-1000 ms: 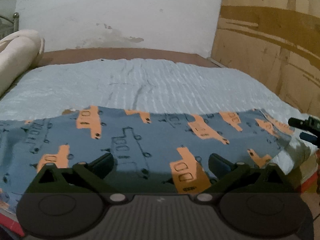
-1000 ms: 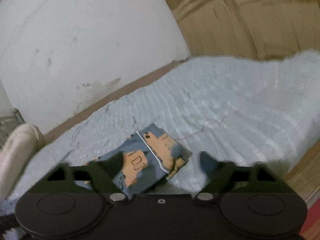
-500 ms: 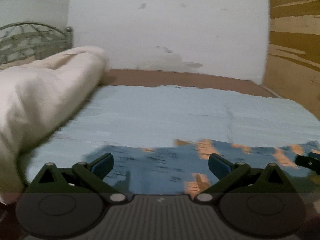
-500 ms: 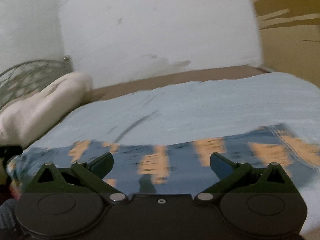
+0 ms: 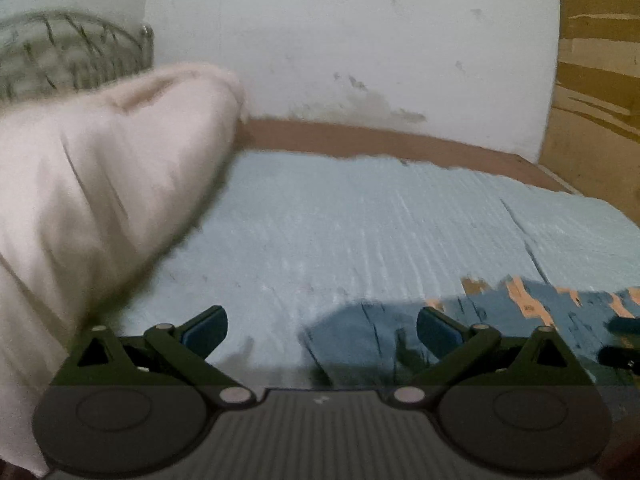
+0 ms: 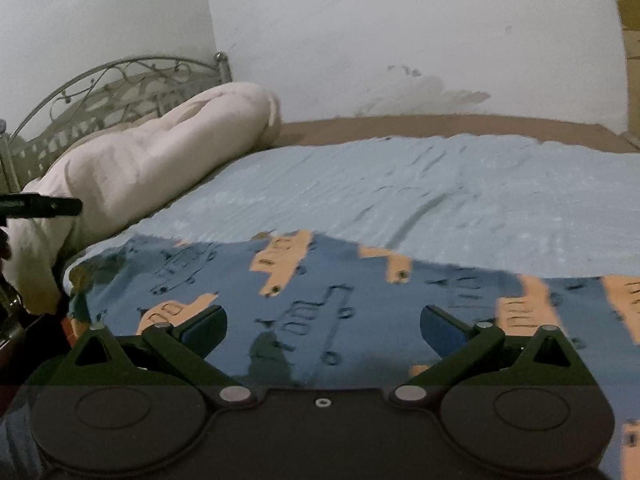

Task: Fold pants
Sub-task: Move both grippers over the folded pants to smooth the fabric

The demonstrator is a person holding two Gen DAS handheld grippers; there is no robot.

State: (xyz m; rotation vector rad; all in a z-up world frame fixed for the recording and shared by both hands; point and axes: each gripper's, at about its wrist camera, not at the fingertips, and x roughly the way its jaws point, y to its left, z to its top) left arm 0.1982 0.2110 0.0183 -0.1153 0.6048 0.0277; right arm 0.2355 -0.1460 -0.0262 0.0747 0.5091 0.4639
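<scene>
Two grippers, the left gripper (image 5: 322, 326) and right gripper (image 6: 324, 326), are held wide and empty over the printed pants (image 6: 340, 300), spread along the bed's (image 6: 440, 184) near edge. A regrasp is judged next: the left end must be pinched.

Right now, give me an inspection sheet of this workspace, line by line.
Surface: bed with light blue ribbed cover.
Job's things: blue pants with orange vehicle print, spread flat along the near edge.
Clutter: rolled cream blanket at the head end.
Grippers: left gripper open, empty, at the pants' end; right gripper open, empty, over the pants.
Cables: nothing seen.
Surroundings: stained white wall, metal headboard, wooden panel.
</scene>
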